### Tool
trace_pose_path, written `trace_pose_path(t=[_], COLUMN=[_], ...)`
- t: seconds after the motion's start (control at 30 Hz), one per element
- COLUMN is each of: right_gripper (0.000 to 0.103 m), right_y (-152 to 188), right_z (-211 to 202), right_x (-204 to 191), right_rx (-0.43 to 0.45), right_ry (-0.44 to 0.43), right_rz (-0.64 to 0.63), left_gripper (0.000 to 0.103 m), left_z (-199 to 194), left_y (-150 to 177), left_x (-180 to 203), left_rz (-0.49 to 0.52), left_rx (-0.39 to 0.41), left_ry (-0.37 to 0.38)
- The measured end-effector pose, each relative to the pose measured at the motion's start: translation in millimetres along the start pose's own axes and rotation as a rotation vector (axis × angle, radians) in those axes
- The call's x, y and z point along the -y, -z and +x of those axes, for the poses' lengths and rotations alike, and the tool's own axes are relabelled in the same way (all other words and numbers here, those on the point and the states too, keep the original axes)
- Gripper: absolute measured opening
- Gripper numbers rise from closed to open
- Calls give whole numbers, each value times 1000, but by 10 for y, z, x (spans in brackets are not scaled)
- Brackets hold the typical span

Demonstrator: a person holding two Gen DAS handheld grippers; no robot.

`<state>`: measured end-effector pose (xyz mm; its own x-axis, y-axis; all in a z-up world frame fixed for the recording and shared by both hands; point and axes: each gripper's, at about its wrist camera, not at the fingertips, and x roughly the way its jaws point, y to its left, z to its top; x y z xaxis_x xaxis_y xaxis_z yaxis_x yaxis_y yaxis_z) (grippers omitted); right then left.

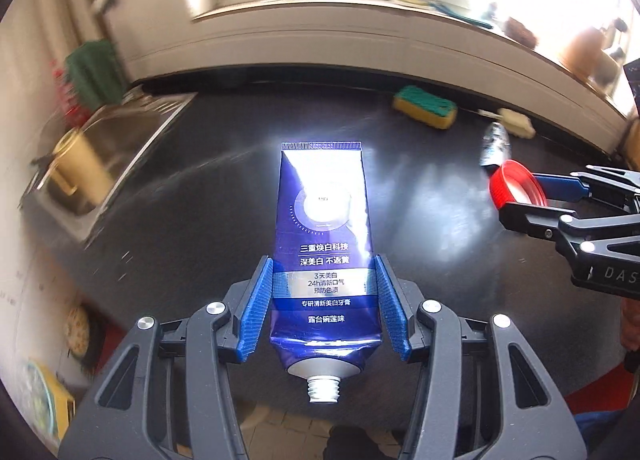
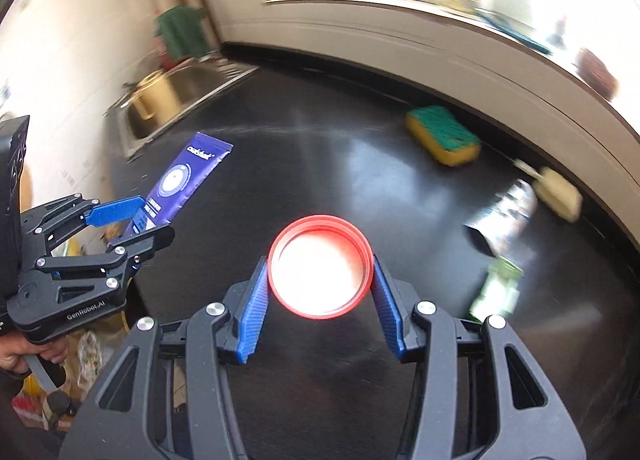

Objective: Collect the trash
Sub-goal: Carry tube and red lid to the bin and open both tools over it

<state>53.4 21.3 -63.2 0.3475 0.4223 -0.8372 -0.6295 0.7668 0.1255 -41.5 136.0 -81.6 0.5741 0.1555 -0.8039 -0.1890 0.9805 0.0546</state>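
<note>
My left gripper [image 1: 325, 280] is shut on a blue toothpaste tube [image 1: 322, 227], its capless threaded neck toward the camera, held above the black counter [image 1: 192, 219]. The right wrist view shows the same tube [image 2: 184, 175] at the left in the left gripper [image 2: 136, 219]. A red round lid [image 2: 320, 272], open side facing the camera, sits clamped between the blue pads of my right gripper [image 2: 320, 284]. In the left wrist view that lid [image 1: 516, 187] and the right gripper [image 1: 524, 193] come in from the right edge. A crumpled silvery wrapper [image 2: 508, 215] lies on the counter at the right.
A steel sink [image 1: 116, 147] with a yellow cup [image 1: 80, 167] is at the left. A yellow-green sponge [image 1: 425, 107] and a pale brush [image 1: 514, 121] lie by the back wall. A light green item [image 2: 496, 288] lies near the wrapper. A hand [image 2: 16, 356] holds the left gripper's handle.
</note>
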Motion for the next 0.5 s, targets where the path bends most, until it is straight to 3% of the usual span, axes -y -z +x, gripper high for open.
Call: trace_pose_path(t=[0.23, 0.5], right_gripper=[49, 49], right_y=[-244, -162], right_z=[411, 911], right_x=[-1250, -2451], right_rx=[-52, -185], right_ry=[-194, -377], right_rz=[-229, -395], left_gripper=[50, 50], left_z=[-374, -597], left_y=[650, 1434], left_x=[-861, -1611], left_rz=[-202, -430], left_rx=[-54, -131], left_ry=[-159, -280])
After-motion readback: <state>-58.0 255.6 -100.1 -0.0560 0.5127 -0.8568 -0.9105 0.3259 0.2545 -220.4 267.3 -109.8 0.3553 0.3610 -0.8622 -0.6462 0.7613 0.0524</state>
